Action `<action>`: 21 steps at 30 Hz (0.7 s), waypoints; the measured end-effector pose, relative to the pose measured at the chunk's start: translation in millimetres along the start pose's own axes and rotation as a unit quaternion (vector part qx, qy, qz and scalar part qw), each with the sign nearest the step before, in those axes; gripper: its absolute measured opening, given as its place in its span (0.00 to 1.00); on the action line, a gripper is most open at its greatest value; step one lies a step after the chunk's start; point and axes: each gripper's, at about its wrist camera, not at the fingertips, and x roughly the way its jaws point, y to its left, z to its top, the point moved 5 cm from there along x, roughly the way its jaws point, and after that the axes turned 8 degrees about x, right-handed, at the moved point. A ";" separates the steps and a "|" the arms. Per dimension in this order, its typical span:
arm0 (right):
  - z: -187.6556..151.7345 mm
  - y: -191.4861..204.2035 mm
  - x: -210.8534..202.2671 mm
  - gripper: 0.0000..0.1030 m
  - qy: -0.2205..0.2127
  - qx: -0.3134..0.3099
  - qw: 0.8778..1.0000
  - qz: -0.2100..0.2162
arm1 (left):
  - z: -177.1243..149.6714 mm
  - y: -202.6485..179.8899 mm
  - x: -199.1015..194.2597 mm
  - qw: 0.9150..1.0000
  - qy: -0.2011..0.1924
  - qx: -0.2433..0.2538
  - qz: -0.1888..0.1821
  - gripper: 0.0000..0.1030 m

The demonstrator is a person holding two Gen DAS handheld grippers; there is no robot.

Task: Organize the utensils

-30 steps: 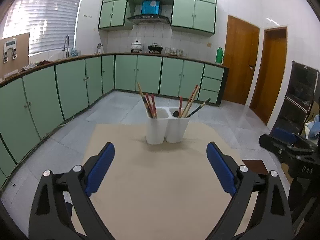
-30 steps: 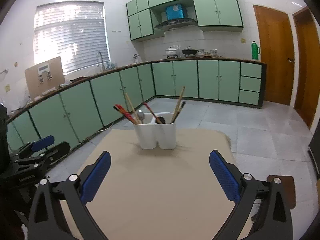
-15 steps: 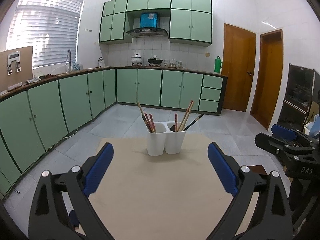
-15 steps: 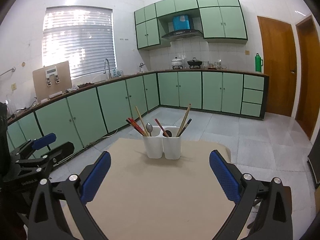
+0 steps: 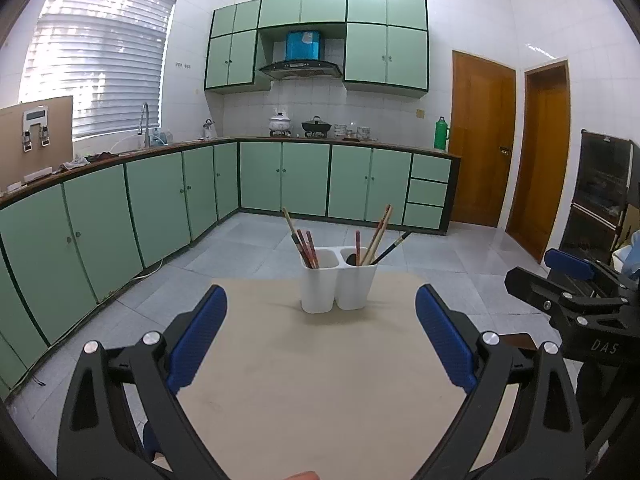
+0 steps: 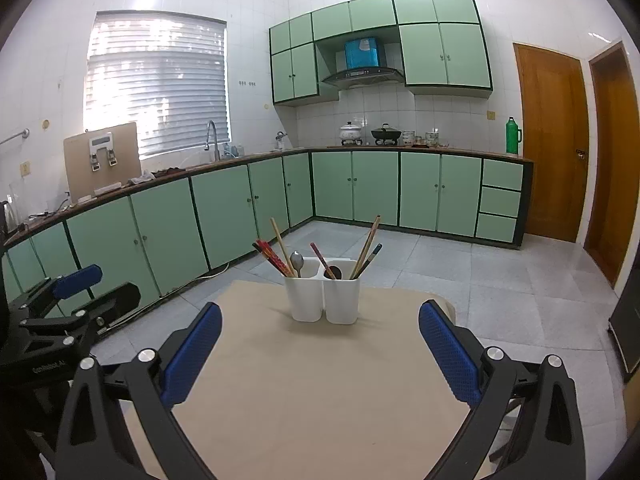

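Green cabinets (image 6: 224, 216) run along two walls under a dark counter (image 6: 400, 149). On it, by the far wall, stand a white pot (image 6: 351, 133), a black wok (image 6: 386, 133) and a green flask (image 6: 512, 129) at the right end. A faucet (image 6: 212, 138) rises below the blinds (image 6: 158, 84), with a brown board (image 6: 102, 162) propped at the left. A hood (image 6: 362, 75) hangs between upper cupboards (image 6: 444, 56). Two wooden doors (image 5: 482, 138) close the right wall.
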 end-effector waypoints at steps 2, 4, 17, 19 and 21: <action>0.0 0.8 0.1 0.94 0.000 -0.002 1.000 0.000 | -0.8 0.3 -0.2 1.000 0.000 -0.001 0.000 0.90; 0.4 1.4 0.9 0.94 -0.001 -0.003 1.000 -0.001 | -0.8 0.4 0.0 1.000 0.000 -0.001 0.000 0.90; -0.2 3.3 0.7 0.94 -0.001 -0.004 1.000 -0.001 | -2.2 1.3 0.4 1.000 -0.001 -0.001 0.001 0.90; -0.2 3.9 0.9 0.94 -0.001 -0.005 1.000 -0.001 | -2.3 1.3 0.8 1.000 0.000 -0.001 0.002 0.90; -1.0 4.5 -0.1 0.94 -0.002 -0.006 1.000 0.000 | -1.6 1.8 1.2 1.000 0.000 -0.001 0.002 0.90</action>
